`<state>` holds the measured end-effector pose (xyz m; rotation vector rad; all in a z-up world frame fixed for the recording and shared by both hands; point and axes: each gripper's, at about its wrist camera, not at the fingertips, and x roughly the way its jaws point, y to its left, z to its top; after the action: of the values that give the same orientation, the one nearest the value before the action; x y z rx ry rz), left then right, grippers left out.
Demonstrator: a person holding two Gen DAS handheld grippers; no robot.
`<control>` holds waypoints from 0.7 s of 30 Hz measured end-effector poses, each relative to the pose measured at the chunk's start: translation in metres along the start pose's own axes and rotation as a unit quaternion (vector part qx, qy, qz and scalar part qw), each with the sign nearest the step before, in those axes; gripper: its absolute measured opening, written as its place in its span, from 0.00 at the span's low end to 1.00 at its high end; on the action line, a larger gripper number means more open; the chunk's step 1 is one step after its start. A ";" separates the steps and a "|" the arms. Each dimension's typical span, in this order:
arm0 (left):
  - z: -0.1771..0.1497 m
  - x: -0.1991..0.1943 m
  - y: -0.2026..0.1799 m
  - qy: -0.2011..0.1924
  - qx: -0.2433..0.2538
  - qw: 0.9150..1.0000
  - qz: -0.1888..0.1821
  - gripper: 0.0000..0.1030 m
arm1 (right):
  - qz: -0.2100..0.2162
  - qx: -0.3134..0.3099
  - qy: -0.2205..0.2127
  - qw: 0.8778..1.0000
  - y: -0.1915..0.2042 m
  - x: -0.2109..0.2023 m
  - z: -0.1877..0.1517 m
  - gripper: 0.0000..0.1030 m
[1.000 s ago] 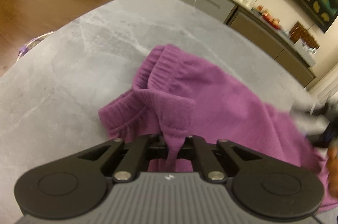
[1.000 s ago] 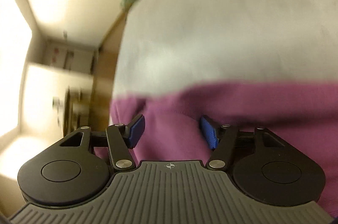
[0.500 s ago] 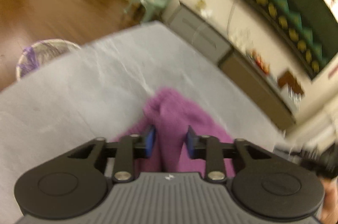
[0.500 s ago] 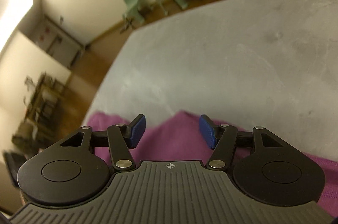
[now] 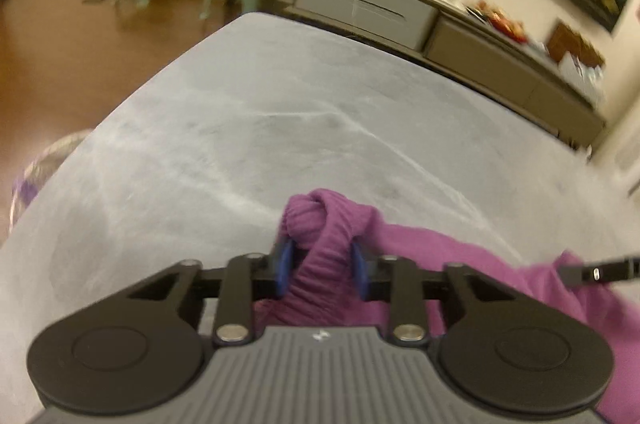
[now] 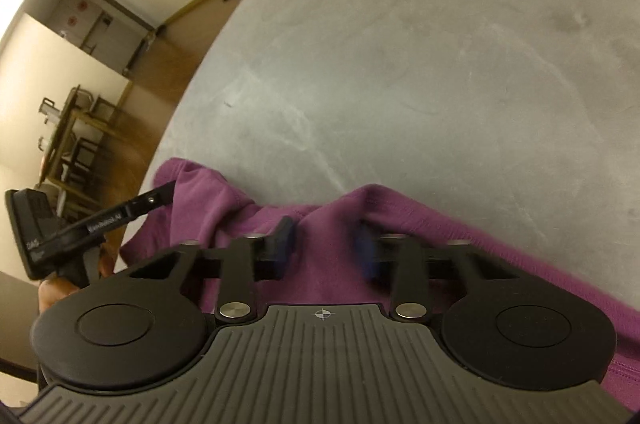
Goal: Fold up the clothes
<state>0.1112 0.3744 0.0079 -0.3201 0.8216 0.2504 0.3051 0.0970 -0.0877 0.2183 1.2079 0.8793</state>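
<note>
Purple fleece fills the lower part of both wrist views: the garment [image 5: 420, 256] lies bunched on the grey marbled tabletop [image 5: 280, 127], its near edge running along the bottom of each frame.

A second ago the left gripper [image 5: 320, 266] was clamped tight on a fold, then it let go and moved on; now its jaws are closing again with a ribbed, gathered band of cloth, probably a cuff or waistband, squeezed between the blue pads. The right gripper [image 6: 326, 244] stood wide over flat fabric until half a second ago; its jaws are now closing on a raised ridge of the garment, and the pads look pressed into it, though the right pad is blurred.

So both hands have just taken fresh holds on the near edge, which I read as the start of a lift or a fold-over, not a finished fold.

The cloth looks soft and thick, with a knotted twist of ribbing poking up ahead of the left gripper and a loose flap toward the left of the right wrist view.
</note>
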 end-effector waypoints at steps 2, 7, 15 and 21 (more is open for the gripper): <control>0.002 -0.001 0.006 -0.017 -0.019 0.999 0.022 0.18 | 0.001 0.005 -0.032 0.999 -0.001 -0.009 0.002 0.07; 0.007 -0.005 0.039 -0.058 -0.122 0.991 0.021 0.16 | -0.009 0.028 -0.132 0.991 -0.007 -0.038 -0.001 0.02; 0.011 0.002 0.048 -0.065 -0.143 0.988 -0.001 0.41 | -0.173 -0.003 -0.195 0.965 -0.001 -0.041 0.005 0.36; 0.016 -0.039 0.073 -0.099 -0.171 0.980 -0.038 0.74 | -0.140 -0.072 -0.205 0.966 0.024 -0.102 -0.053 0.43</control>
<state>0.0711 0.4443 0.0339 -0.6372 0.5658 0.3476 0.2392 0.0270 -0.0201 0.1005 0.7612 0.6310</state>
